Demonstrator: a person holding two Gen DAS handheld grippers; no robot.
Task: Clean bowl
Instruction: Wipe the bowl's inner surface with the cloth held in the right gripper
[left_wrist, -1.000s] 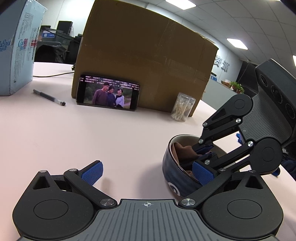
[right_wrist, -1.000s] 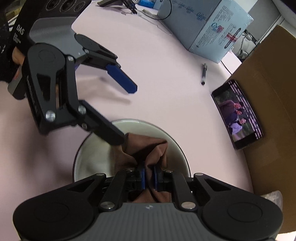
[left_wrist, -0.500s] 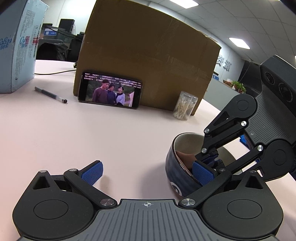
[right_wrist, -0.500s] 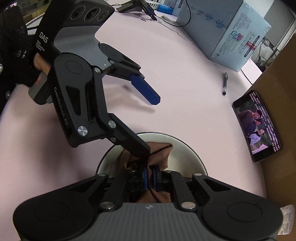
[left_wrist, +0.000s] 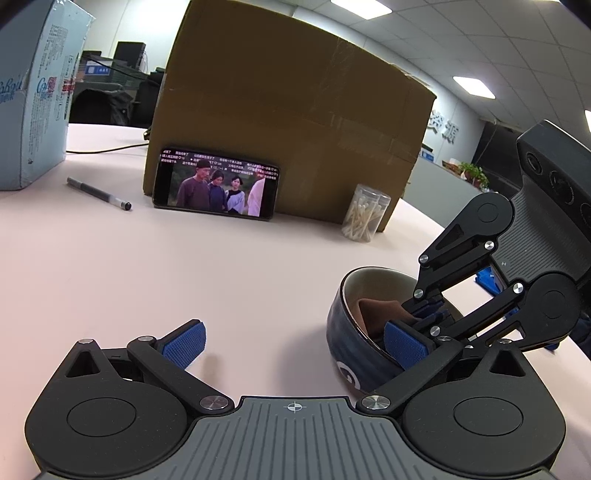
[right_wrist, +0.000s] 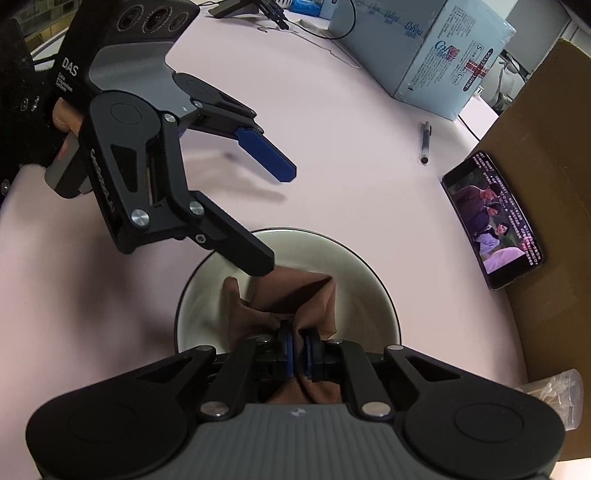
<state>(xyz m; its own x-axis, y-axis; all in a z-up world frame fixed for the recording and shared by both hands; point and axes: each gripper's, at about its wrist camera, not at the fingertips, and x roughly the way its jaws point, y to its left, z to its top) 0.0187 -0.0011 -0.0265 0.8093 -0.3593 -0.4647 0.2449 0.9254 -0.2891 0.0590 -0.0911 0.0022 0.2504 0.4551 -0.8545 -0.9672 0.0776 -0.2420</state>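
Bowl (right_wrist: 376, 306) count is one: dark blue outside, pale inside, standing on the pink table (left_wrist: 184, 266) in front of you. Inside it lies one brown cloth (right_wrist: 295, 295), bunched up. Your right gripper (right_wrist: 297, 352) reaches down into the bowl with its two blue pads pressed together on a fold of that cloth. Your left gripper (left_wrist: 295, 341) has its fingers spread wide; one finger (left_wrist: 406, 349) sits at the bowl's near rim, over the inside, while the other (left_wrist: 186, 341) hangs over bare table well to the side. Whether the finger at the rim touches the bowl, you cannot tell.

Beyond the bowl you have one large cardboard box (left_wrist: 295, 122), one phone (left_wrist: 218, 190) propped on its long edge against it with a video showing, and one clear jar of cotton swabs (left_wrist: 364, 214) just beside the box's corner. One pen (left_wrist: 98, 194) lies flat near one pale blue carton (left_wrist: 33, 110).
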